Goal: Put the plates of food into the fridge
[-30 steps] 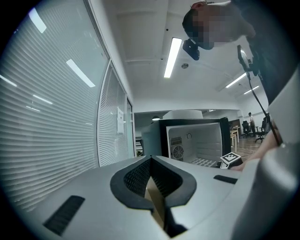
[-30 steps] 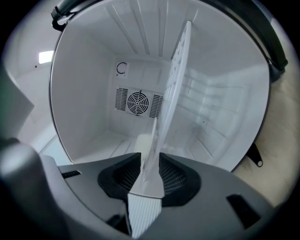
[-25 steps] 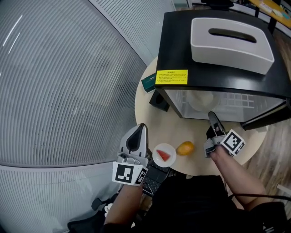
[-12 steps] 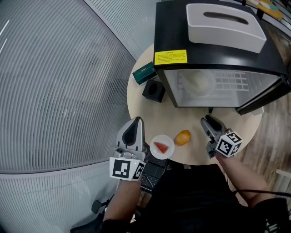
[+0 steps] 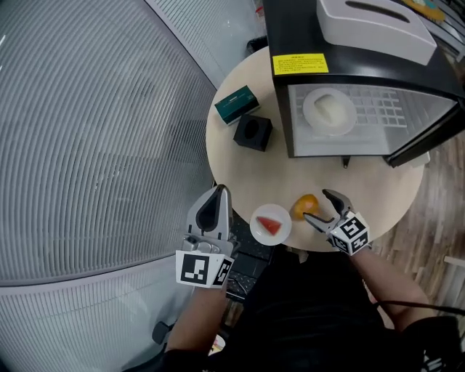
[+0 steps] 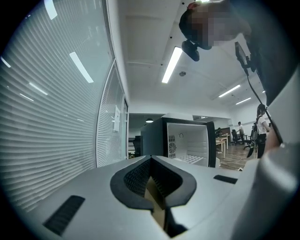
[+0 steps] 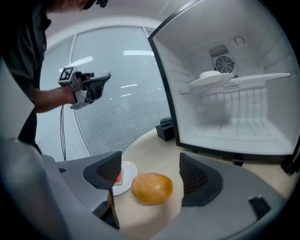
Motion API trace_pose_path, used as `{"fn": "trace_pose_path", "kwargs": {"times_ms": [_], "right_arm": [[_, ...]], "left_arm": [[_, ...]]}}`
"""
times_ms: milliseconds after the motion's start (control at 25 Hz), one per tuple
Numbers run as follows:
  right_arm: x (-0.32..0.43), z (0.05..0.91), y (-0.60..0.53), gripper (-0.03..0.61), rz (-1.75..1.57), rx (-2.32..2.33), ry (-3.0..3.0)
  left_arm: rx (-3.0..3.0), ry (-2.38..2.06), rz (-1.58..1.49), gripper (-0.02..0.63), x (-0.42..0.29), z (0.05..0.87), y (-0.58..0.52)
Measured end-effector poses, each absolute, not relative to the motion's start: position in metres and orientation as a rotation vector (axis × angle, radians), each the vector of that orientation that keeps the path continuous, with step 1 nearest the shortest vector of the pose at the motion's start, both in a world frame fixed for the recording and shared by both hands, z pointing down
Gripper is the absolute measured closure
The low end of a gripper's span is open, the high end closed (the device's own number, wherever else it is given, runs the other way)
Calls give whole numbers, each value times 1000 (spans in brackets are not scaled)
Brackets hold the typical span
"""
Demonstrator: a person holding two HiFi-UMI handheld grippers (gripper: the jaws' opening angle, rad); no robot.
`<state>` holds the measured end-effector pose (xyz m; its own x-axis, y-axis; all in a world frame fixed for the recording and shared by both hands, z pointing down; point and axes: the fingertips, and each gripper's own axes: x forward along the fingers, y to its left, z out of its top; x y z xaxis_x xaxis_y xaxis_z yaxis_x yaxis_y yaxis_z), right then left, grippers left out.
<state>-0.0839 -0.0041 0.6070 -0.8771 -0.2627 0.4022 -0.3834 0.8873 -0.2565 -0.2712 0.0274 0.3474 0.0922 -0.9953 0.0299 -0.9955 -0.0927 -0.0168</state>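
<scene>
Right tongs (image 5: 317, 206) (image 7: 151, 174) are spread wide, having just been opening. They are straddling a round orange food piece (image 5: 305, 205) (image 7: 152, 188), and the pads are standing clear of it on both sides. The piece is sitting on the round surface (image 5: 240, 174) near its front edge.

Left tongs (image 5: 218, 190) (image 6: 150, 161) are pressed together with nothing between them, hovering level at the surface's edge.

The small plate (image 5: 256, 218) (image 7: 130, 171) with a watermelon slice (image 5: 270, 224) is lying between the two tongs, just beside the orange piece and not gripped.

Farther back the black fridge (image 5: 290, 29) is standing open. A white plate (image 5: 329, 109) is already resting on its wire shelf.

A green box (image 5: 237, 104) and a black cube (image 5: 253, 132) are sitting left of the fridge. A white tissue box (image 5: 378, 22) is lying on top.
</scene>
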Motion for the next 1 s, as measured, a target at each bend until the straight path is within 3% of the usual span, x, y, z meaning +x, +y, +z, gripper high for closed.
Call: {"fn": "trace_pose_path", "kwargs": {"times_ms": [1000], "right_arm": [[-123,688,-1,192,292,801,-2444]], "left_arm": [[2437,-2016,116,611,-346,360,56]]}}
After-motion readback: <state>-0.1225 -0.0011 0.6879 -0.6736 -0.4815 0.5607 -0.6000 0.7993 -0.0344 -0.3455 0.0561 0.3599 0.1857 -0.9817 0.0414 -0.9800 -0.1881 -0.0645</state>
